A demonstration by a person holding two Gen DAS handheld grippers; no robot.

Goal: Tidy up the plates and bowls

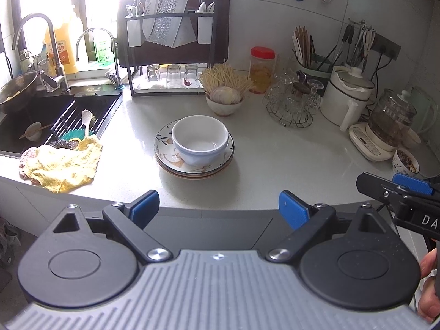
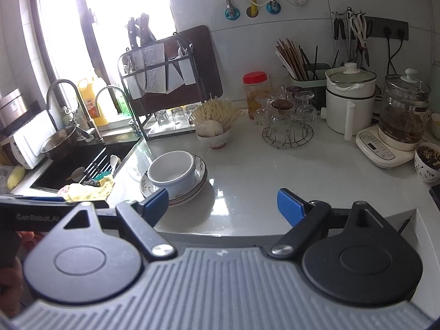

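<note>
Plates and bowls sit together near the middle of the white stone countertop (image 1: 275,148): a white ceramic bowl (image 1: 200,140), possibly two nested, though we cannot tell, stands upright on a short stack of floral-patterned plates (image 1: 192,165). We see this stack just right of the black sink (image 1: 27,126) and the crumpled yellow cloth (image 1: 63,165), and nearer than the small bowl holding garlic (image 1: 224,99).

Gripper state: we hold the left gripper (image 1: 218,210) off the near edge of the counter, its blue-padded fingers spread wide and holding nothing. We hold the right gripper (image 2: 222,203) likewise, fingers spread and empty, further right, with the stack appearing behind its left finger. Neither gripper touches the dishes.

Step in hand: the scene fits two stages. Either the stacked set is the finished arrangement, with the bowl already gathered onto the plates, or it is a pile awaiting transfer elsewhere, for instance toward the black dish rack (image 1: 170,55) at the far side. The pictures do not settle which, so we prescribe no move.

Handling notes, as judgement: any contact with the stack would call for a level approach, since the glazed bowl may slide on the top plate. A small dish with chopsticks (image 1: 33,132) lies in the sink; we cannot tell whether it belongs to the task
</note>
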